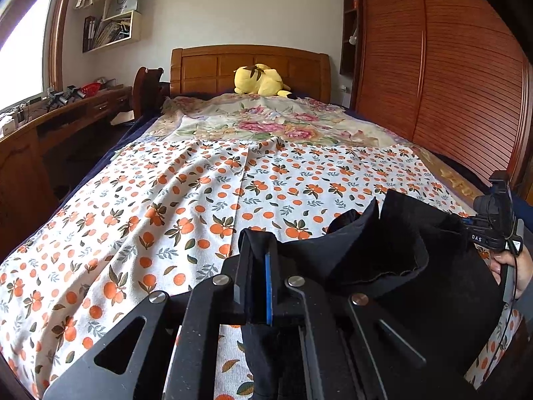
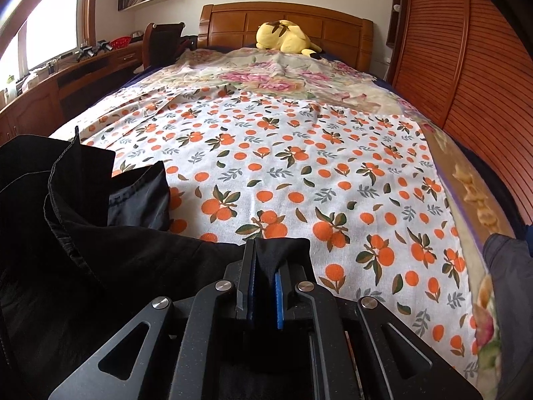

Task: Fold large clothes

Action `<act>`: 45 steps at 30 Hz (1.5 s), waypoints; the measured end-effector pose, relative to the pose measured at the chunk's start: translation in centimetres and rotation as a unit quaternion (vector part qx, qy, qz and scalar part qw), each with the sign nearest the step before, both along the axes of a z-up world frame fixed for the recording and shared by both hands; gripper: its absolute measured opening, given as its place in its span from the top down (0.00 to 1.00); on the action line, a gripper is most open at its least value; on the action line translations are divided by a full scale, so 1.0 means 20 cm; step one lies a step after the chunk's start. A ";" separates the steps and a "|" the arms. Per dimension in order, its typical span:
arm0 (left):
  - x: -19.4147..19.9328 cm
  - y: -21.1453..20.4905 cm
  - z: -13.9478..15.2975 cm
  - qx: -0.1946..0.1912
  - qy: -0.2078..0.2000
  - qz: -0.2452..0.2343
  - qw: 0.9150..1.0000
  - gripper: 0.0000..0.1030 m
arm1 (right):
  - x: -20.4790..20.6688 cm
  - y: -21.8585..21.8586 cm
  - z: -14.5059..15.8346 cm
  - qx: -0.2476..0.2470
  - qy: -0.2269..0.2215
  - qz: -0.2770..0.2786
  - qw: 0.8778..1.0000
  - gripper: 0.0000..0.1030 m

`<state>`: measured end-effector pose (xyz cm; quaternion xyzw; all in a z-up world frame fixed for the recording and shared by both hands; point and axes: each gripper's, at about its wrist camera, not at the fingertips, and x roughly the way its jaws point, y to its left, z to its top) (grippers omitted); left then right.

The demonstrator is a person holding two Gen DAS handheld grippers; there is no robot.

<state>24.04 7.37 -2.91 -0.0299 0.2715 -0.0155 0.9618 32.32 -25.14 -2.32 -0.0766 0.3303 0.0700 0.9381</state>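
Note:
A large black garment (image 1: 399, 266) hangs bunched between my two grippers at the near end of the bed, above the orange-print sheet (image 1: 166, 206). My left gripper (image 1: 258, 250) is shut on one edge of it; cloth fills the jaws. My right gripper (image 2: 265, 253) is shut on another edge, with the garment (image 2: 66, 233) spreading to its left. The right gripper also shows at the right edge of the left wrist view (image 1: 493, 230), held by a hand.
A yellow plush toy (image 1: 260, 80) lies at the wooden headboard (image 1: 250, 63). A floral blanket (image 1: 266, 123) covers the far half of the bed. A desk (image 1: 50, 116) stands left, a slatted wardrobe (image 1: 449, 83) right. A dark cloth (image 2: 506, 266) lies at the bed's right edge.

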 end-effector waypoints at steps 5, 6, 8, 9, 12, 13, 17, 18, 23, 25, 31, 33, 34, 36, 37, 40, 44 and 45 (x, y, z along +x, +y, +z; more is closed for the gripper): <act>-0.02 -0.02 0.01 0.002 -0.003 -0.005 1.000 0.94 | 0.01 0.00 0.01 0.003 -0.003 -0.003 1.000 0.90; -0.02 -0.02 0.01 0.003 -0.004 -0.005 1.000 0.93 | 0.00 0.00 0.01 0.004 -0.005 -0.004 1.000 0.90; -0.03 -0.01 0.02 0.005 -0.006 -0.006 1.000 0.89 | 0.00 0.00 0.02 0.008 -0.007 -0.005 1.000 0.88; -0.03 -0.01 0.02 0.007 -0.006 -0.006 1.000 0.86 | -0.01 -0.01 0.03 0.011 -0.010 -0.007 1.000 0.87; -0.06 0.01 0.03 -0.001 -0.016 -0.008 1.000 0.60 | -0.03 -0.03 0.07 0.034 -0.019 -0.005 0.999 0.80; -0.07 0.02 0.03 -0.006 -0.018 -0.010 1.000 0.55 | -0.04 -0.04 0.08 0.044 -0.022 -0.004 0.999 0.75; -0.10 0.04 0.03 -0.017 -0.024 -0.018 0.999 0.20 | -0.12 -0.07 0.17 0.078 -0.057 0.013 0.995 0.52; -0.10 0.04 0.03 -0.019 -0.024 -0.019 0.999 0.20 | -0.13 -0.07 0.19 0.077 -0.062 0.013 0.995 0.49; -0.10 0.02 -0.01 -0.013 -0.014 -0.018 1.000 0.20 | -0.11 -0.07 0.16 0.052 -0.033 0.009 0.998 0.45; -0.11 0.01 -0.02 -0.018 -0.010 -0.025 0.999 0.20 | -0.07 -0.06 0.11 0.030 -0.010 0.004 0.999 0.45; -0.11 -0.04 -0.07 -0.029 -0.002 -0.041 0.999 0.20 | 0.15 -0.07 -0.03 -0.003 0.047 -0.024 0.999 0.45; -0.10 -0.07 -0.09 -0.027 0.004 -0.050 0.998 0.20 | 0.25 -0.09 -0.06 -0.001 0.062 -0.038 0.997 0.45; -0.09 -0.08 -0.10 -0.024 0.006 -0.052 0.998 0.20 | 0.30 -0.10 -0.08 0.003 0.074 -0.043 0.996 0.45; -0.09 -0.10 -0.11 -0.020 0.009 -0.057 0.998 0.20 | 0.38 -0.10 -0.12 0.007 0.095 -0.050 0.994 0.45; -0.09 -0.11 -0.12 -0.018 0.011 -0.059 0.998 0.20 | 0.43 -0.10 -0.14 0.010 0.109 -0.052 0.993 0.45; -0.08 -0.11 -0.13 -0.017 0.013 -0.061 0.998 0.20 | 0.53 -0.10 -0.19 0.042 0.151 -0.051 0.986 0.79; -0.07 -0.10 -0.15 -0.020 0.017 -0.059 0.998 0.20 | 0.50 -0.05 -0.14 0.043 0.113 -0.006 0.993 0.96; -0.07 -0.10 -0.15 -0.021 0.018 -0.059 0.998 0.20 | 0.48 -0.04 -0.11 0.041 0.094 -0.002 0.995 0.96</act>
